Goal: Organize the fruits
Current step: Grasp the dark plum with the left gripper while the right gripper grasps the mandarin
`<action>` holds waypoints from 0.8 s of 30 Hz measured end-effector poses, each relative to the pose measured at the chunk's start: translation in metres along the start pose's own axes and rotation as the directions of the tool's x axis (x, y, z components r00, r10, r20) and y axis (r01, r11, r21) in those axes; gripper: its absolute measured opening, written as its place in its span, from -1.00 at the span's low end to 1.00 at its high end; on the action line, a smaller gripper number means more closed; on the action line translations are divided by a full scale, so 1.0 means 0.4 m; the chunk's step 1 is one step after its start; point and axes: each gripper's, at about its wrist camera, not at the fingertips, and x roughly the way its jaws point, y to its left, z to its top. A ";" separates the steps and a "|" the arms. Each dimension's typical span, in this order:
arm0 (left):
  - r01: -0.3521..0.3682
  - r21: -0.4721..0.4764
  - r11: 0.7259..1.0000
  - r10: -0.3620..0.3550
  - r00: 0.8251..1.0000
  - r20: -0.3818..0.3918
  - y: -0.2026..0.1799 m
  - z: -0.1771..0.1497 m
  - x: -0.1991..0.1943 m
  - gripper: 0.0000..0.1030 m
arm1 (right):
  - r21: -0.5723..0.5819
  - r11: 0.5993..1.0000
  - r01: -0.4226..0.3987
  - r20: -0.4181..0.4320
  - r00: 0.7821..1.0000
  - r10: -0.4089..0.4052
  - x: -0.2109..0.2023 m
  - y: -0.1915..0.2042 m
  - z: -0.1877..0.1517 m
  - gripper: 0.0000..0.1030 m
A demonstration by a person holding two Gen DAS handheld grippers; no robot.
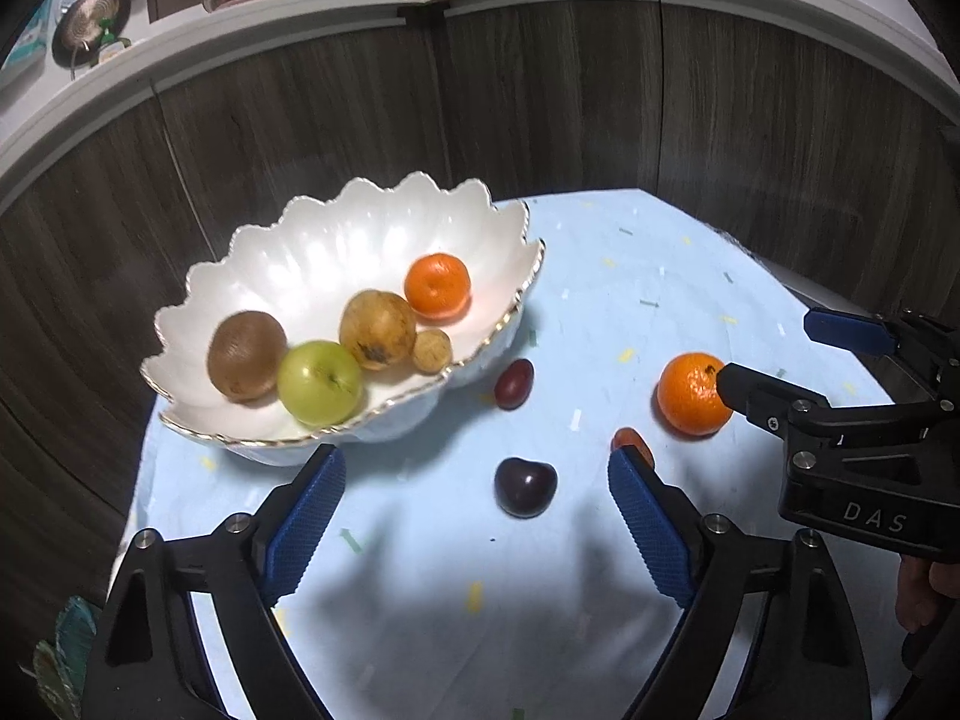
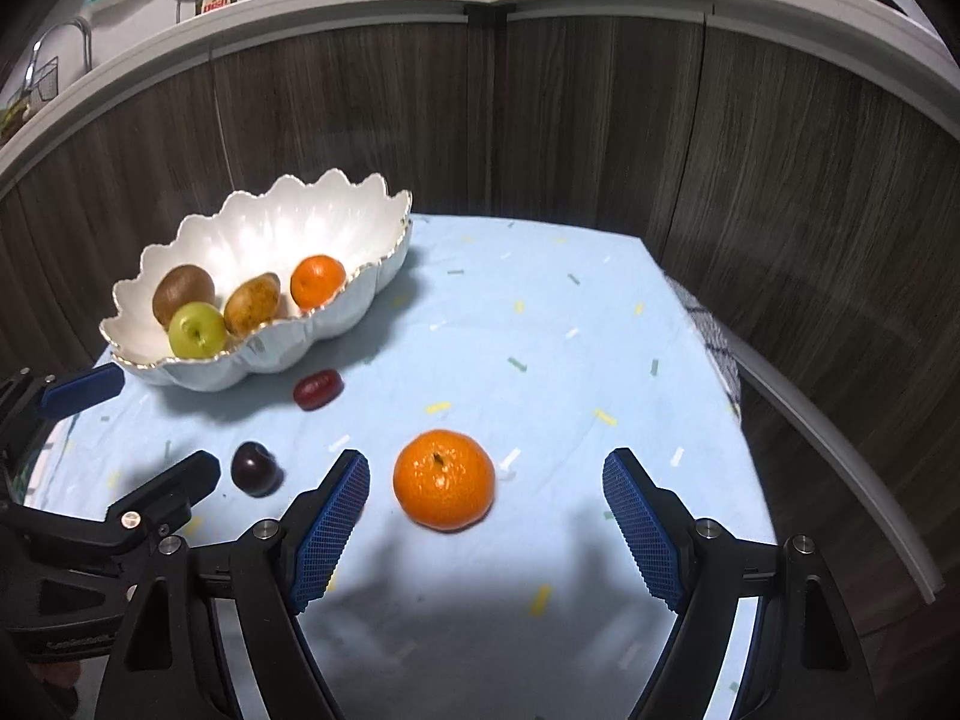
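Note:
A white scalloped bowl (image 1: 252, 258) (image 2: 264, 228) on the light blue cloth holds a kiwi (image 1: 246, 355), a green apple (image 1: 320, 383), a brown pear (image 1: 377, 329), a small brown fruit (image 1: 432, 351) and a mandarin (image 1: 437, 287). On the cloth lie a loose mandarin (image 1: 690, 394) (image 2: 444, 477), a dark plum (image 1: 525, 487) (image 2: 257, 468), a red date (image 1: 513, 384) (image 2: 318, 389) and a small red fruit (image 1: 630, 441). My left gripper (image 1: 477, 480) is open just before the plum. My right gripper (image 2: 486, 483) is open around the loose mandarin, not touching it.
The small table (image 2: 540, 312) stands against dark wood cabinet fronts (image 2: 600, 120) under a white counter with dishes. The cloth's right edge (image 2: 720, 360) drops off close to the right gripper. A checked cloth shows there.

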 end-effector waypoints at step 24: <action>0.033 -0.001 0.999 -0.033 0.997 -0.070 -0.028 -0.029 0.104 0.14 | 0.012 0.998 -0.056 -0.053 0.997 0.057 0.103 0.006 -0.014 0.48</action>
